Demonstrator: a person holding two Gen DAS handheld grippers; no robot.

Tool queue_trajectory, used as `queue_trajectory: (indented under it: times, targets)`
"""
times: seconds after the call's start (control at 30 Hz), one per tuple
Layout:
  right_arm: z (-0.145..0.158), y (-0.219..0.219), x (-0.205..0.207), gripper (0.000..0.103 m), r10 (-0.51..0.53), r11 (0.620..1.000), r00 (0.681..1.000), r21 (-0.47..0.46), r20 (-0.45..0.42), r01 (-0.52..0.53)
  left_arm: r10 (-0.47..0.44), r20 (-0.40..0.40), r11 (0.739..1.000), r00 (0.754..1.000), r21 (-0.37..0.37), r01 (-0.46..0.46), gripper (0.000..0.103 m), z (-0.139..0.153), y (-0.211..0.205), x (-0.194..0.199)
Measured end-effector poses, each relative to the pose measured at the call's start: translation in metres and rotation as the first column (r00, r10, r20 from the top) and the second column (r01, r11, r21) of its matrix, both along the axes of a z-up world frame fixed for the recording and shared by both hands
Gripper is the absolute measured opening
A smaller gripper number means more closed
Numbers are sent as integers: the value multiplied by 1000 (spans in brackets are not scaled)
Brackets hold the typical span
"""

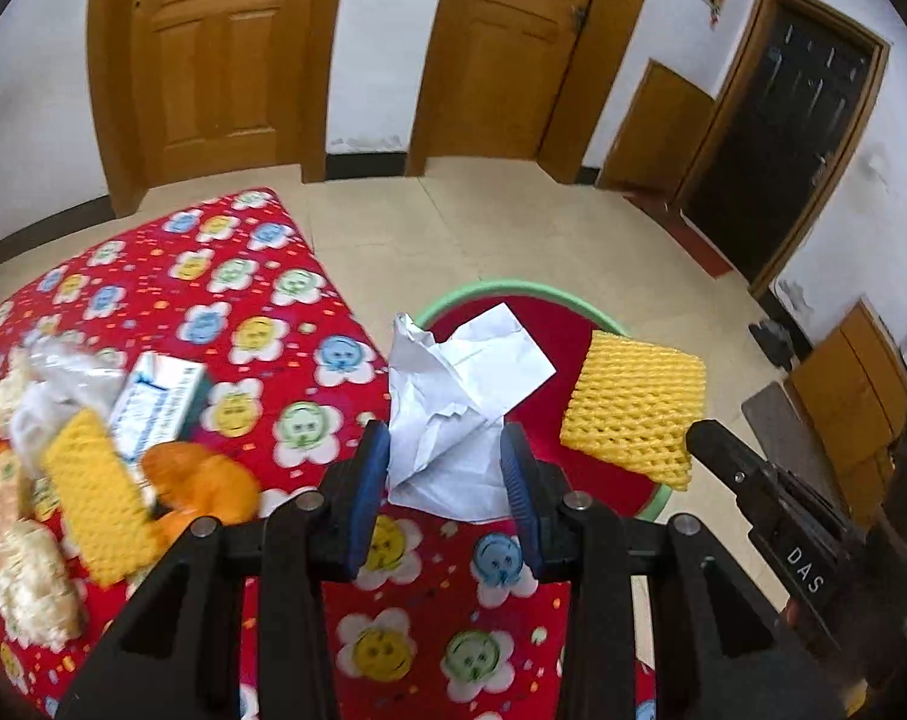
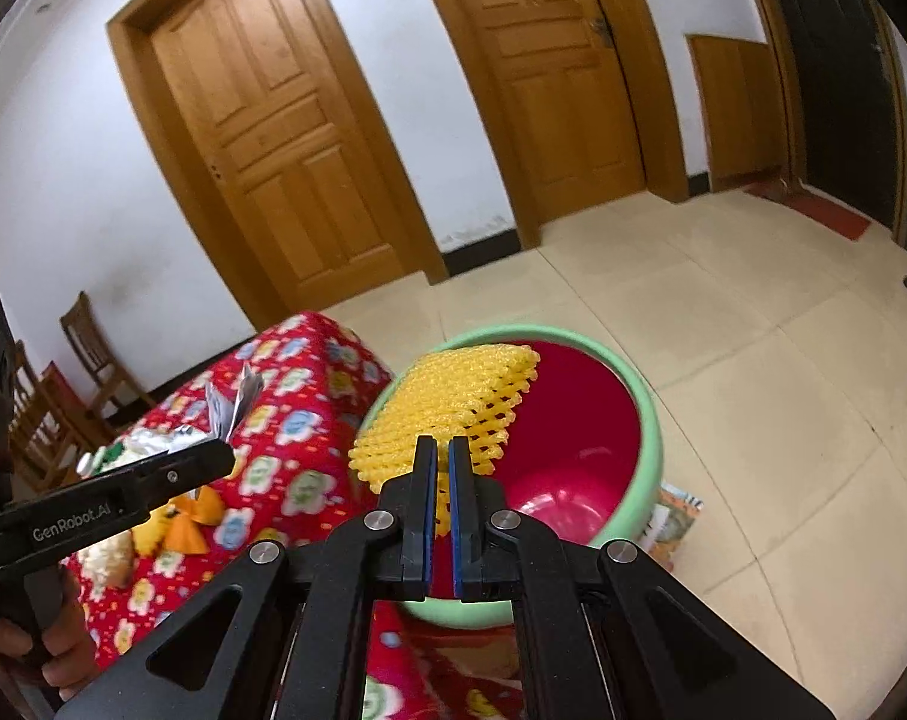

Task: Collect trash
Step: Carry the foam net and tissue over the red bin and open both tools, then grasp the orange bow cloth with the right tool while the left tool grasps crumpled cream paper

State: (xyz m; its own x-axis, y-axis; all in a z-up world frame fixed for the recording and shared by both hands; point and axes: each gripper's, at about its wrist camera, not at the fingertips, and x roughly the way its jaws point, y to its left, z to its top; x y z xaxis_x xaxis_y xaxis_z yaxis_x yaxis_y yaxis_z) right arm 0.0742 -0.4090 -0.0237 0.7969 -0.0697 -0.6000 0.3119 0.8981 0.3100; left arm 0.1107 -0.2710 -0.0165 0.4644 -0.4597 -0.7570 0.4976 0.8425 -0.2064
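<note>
Left gripper (image 1: 447, 456) clamped on crumpled white paper (image 1: 453, 396) – bin (image 2: 645, 438) just ahead; right gripper (image 2: 443, 450) pinching yellow foam net (image 2: 453, 402) over it.

A home, plainly: panelled wooden doors (image 2: 285, 138) set in white walls (image 2: 81, 192), pale tiled floor (image 2: 723, 324), wooden chairs (image 2: 87, 348) against the wall, a tabletop (image 1: 243, 300) under a red cloth printed with smiling flowers.
</note>
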Motion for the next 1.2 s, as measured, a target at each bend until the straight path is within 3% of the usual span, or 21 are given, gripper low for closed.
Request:
queue_trajectory:
  times: [0.3, 0.57, 0.67, 1.2]
  targets:
    - [-26, -24, 7, 5, -29, 999, 998, 23, -59, 31, -50, -45, 998, 998, 25, 51, 39, -25, -33, 15]
    - [-36, -33, 8, 11, -25, 999, 997, 41, -66, 28, -32, -67, 999, 997, 12, 33, 49, -28, -34, 18]
    - [-36, -33, 7, 19, -27, 998, 998, 47, -58, 29, -29, -64, 1000, 998, 8, 30, 49, -27, -32, 18]
    - [-10, -12, -2, 26, -10, 999, 1000, 46, -13, 10, 49, -28, 998, 998, -27, -49, 49, -1, 17, 1]
